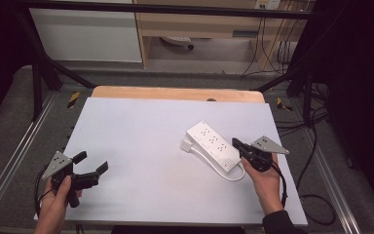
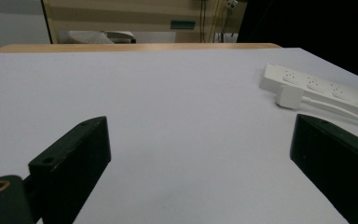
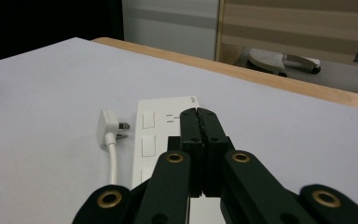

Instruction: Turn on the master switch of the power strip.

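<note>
A white power strip lies at an angle on the right half of the white table. Its white plug rests beside it on the left, and its cable loops round the near end. My right gripper is shut with nothing between its jaws, right over the strip's near end. In the right gripper view the shut tips lie over the strip, with the plug to their left. My left gripper stands open at the near left, far from the strip.
The white sheet covers a wooden table whose far edge shows. Beyond it stand a wooden shelf unit and hanging cables. Black frame bars and metal rails flank the table.
</note>
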A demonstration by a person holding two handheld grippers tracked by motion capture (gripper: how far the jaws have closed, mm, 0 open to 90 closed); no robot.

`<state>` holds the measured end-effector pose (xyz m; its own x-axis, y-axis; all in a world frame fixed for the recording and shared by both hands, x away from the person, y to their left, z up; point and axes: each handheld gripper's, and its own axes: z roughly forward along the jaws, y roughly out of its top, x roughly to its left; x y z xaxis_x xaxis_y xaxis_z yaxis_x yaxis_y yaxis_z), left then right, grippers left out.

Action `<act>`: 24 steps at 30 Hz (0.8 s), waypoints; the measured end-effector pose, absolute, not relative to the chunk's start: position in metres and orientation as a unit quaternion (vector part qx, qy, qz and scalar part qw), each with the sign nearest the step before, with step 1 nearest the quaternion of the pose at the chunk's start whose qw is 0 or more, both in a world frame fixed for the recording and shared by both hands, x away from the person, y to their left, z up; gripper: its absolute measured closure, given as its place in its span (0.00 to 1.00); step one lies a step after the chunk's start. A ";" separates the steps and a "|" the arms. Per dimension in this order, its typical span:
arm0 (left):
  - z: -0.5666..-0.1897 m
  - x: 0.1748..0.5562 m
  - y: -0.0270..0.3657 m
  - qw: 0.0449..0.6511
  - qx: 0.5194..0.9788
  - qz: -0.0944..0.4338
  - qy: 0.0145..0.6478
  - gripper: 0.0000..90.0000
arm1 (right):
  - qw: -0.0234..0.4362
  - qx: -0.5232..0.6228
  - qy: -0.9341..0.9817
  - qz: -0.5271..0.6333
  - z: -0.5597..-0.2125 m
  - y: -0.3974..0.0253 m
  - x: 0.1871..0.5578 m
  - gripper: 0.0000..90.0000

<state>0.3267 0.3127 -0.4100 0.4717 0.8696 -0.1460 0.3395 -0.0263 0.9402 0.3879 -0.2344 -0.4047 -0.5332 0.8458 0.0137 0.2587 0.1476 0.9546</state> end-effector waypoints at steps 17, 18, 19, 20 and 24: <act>-0.410 0.327 0.312 0.532 0.675 0.246 0.447 0.06 | 0.252 0.403 0.719 0.507 -0.418 -0.233 0.393 1.00; -0.410 0.327 0.311 0.533 0.675 0.246 0.447 0.06 | 0.251 0.403 0.721 0.505 -0.418 -0.232 0.393 1.00; -0.410 0.327 0.311 0.532 0.676 0.245 0.447 0.06 | 0.248 0.405 0.721 0.504 -0.419 -0.232 0.393 1.00; -0.410 0.327 0.311 0.532 0.676 0.245 0.447 0.06 | 0.248 0.405 0.721 0.504 -0.419 -0.232 0.393 1.00; -0.410 0.327 0.311 0.532 0.677 0.245 0.446 0.06 | 0.242 0.407 0.723 0.503 -0.420 -0.232 0.394 1.00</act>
<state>0.3267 0.3107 -0.4102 0.4824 0.8642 -0.1431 0.3438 -0.0365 0.9384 0.3936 -0.2319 -0.4197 -0.5514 0.8321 0.0601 0.3452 0.1619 0.9245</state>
